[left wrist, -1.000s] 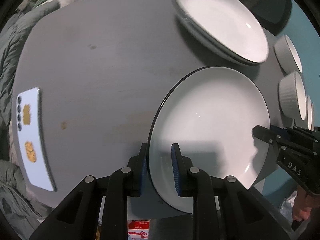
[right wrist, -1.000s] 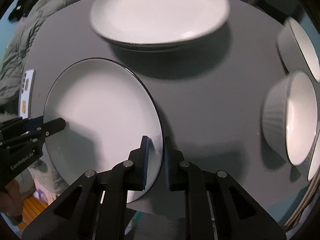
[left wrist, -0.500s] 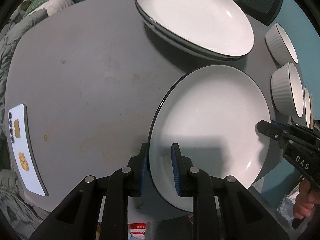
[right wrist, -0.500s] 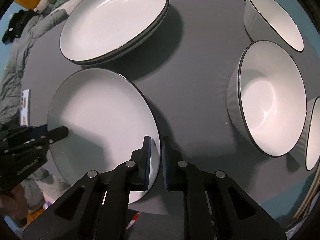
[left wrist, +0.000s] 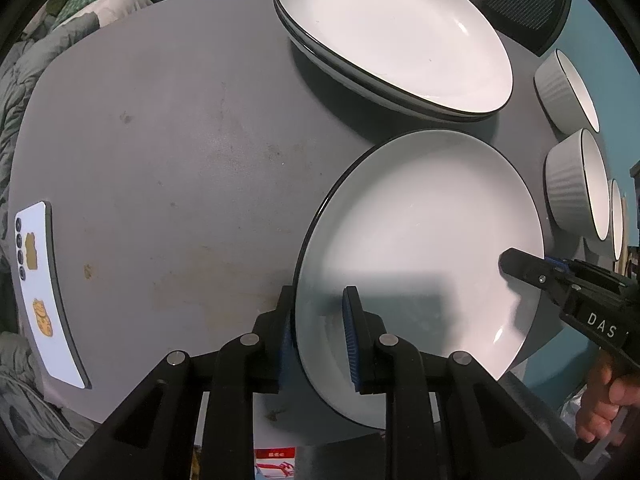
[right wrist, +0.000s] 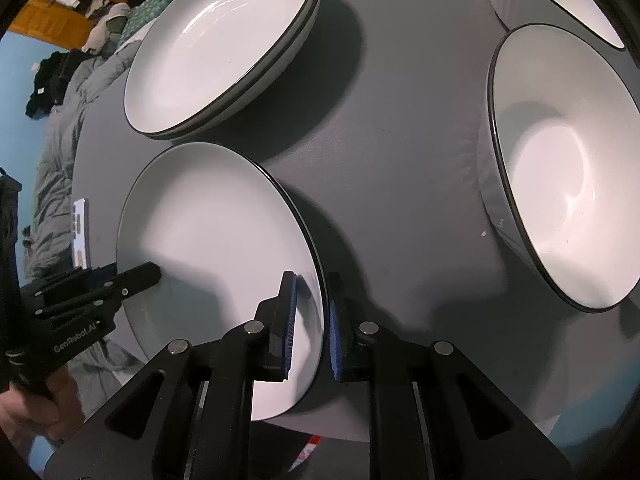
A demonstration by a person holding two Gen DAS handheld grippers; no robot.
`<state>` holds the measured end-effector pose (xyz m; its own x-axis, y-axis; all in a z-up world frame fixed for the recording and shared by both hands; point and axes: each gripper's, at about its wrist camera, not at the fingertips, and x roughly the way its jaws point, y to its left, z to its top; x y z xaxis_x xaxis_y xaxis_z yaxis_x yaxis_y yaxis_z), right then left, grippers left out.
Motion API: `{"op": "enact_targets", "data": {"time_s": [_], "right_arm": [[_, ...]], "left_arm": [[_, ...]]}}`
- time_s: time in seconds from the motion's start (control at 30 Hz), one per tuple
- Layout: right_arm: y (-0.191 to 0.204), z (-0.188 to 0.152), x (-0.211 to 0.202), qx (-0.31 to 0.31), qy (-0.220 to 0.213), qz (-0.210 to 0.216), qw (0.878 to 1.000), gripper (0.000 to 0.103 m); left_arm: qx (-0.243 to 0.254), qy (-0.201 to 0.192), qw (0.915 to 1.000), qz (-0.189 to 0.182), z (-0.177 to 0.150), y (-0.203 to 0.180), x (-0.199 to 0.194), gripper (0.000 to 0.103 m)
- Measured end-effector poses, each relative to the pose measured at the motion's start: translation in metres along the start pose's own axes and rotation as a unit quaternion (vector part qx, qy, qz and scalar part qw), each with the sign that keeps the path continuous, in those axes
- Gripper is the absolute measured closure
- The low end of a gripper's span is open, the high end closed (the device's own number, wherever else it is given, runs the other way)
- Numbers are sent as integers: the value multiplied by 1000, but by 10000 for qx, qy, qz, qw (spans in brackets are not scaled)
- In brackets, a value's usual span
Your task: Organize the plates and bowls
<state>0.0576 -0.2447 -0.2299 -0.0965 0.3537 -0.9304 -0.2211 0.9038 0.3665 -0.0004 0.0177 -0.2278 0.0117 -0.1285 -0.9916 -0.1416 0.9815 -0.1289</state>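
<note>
A white plate with a dark rim [left wrist: 420,240] [right wrist: 216,232] hangs tilted over the near edge of the grey table [left wrist: 180,140], held from two sides. My left gripper [left wrist: 319,300] is shut on its near-left rim. My right gripper [right wrist: 311,284] has the opposite rim between its pads; its jaws are opening slightly but still touch the plate. Each gripper shows in the other's view, the right gripper [left wrist: 520,264] and the left gripper [right wrist: 148,272]. A stack of matching plates [left wrist: 392,36] [right wrist: 216,44] sits behind.
Several white ribbed bowls stand along the table's right side, one far [left wrist: 568,84] and one nearer [left wrist: 576,184] [right wrist: 560,168]. A white phone [left wrist: 40,288] lies at the left edge. Grey bedding [left wrist: 16,80] lies beyond the table, and a dark chair back [left wrist: 528,0] stands behind.
The right wrist view has swung toward the bowls, which now loom larger and closer. The stack of plates has shifted left in both views. Both grippers kept hold of the plate.
</note>
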Motion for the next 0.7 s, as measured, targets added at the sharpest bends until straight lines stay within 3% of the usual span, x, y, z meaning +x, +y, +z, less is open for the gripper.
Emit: {"op": "enact_targets", "data": {"time_s": [0.2, 0.47, 0.7], "right_arm": [[15, 6, 3, -316, 18, -331, 9990, 88], [17, -1, -4, -424, 90, -318, 9986, 88], [20, 8, -17, -343, 50, -236, 9991, 89]], "left_arm": [[-137, -26, 9999, -45, -4, 8, 7, 81], [-228, 42, 9997, -109, -9, 16, -2, 81], [-211, -106, 9997, -95, 10, 19, -26, 81]]}}
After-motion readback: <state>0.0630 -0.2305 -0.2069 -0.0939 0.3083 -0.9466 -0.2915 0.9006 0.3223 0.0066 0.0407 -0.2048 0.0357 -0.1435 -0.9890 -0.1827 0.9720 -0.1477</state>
